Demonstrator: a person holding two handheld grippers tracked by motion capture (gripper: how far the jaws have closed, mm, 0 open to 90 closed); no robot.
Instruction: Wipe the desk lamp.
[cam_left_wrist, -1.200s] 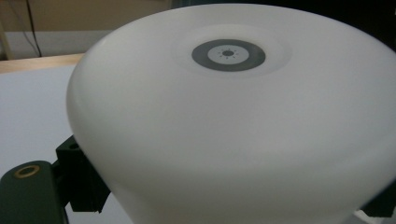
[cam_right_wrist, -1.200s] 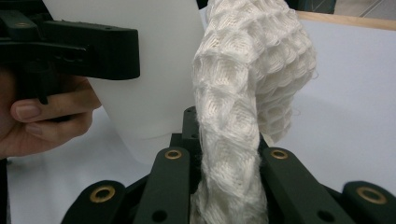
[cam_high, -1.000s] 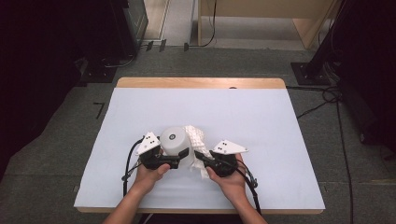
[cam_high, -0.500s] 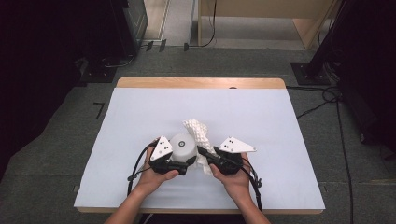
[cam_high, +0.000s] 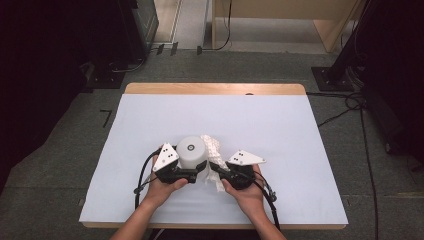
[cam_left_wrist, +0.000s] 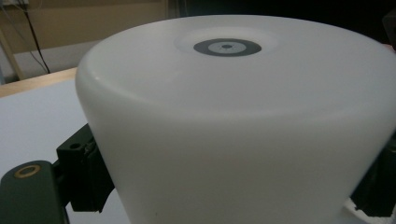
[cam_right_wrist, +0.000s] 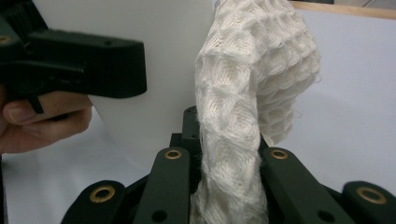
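Cup (cam_high: 192, 151) stands upside down near the table's (cam_high: 300, 130) front, clamped in my left gripper (cam_high: 192, 174), while my right gripper (cam_high: 216, 169) pinches the cloth (cam_high: 212, 146) against its side; next I'd rub around, judging this the wiping step.

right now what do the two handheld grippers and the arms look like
Both the left gripper and the right gripper are black with brass-coloured rivets, each topped by a grey three-cornered plate with small dots. Black cables loop back from each. The forearms are bare, with no sleeves in view.

cup (cam_high: 192, 152): white, grey ring mark on top | cloth (cam_right_wrist: 252, 107): white, waffle weave | table cover (cam_high: 280, 125): seemingly pale blue
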